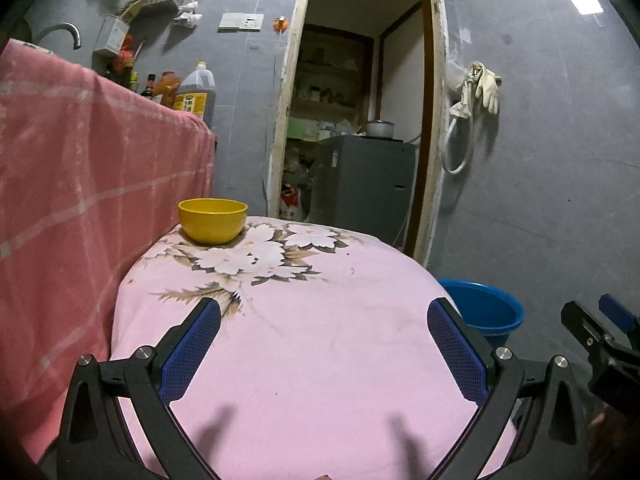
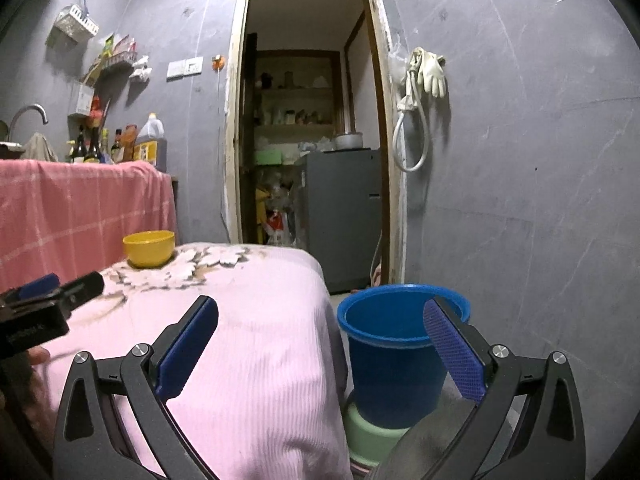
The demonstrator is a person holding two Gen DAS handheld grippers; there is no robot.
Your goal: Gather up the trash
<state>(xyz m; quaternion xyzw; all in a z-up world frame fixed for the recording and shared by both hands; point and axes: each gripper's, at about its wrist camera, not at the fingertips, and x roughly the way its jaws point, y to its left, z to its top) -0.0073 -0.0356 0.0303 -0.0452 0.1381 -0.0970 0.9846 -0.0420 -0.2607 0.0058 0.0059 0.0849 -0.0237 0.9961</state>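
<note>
Both wrist views low over pink table [image 1: 320, 340], facing doorway [image 2: 312, 120]; shared: yellow bowl [image 1: 212, 220], blue bucket [image 2: 400, 356]

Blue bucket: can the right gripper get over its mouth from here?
Probably yes. The blue bucket stands beside the table, its open mouth just ahead of the open right gripper, with nothing visible between them.

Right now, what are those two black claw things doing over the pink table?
A person holds a claw in each hand for collecting trash. Both the left gripper and the right gripper are open and empty, hovering over the table with the pink flowered cloth. A yellow bowl sits at the far end. A blue bucket stands on the floor beside the table. No trash shows on the cloth.
</note>
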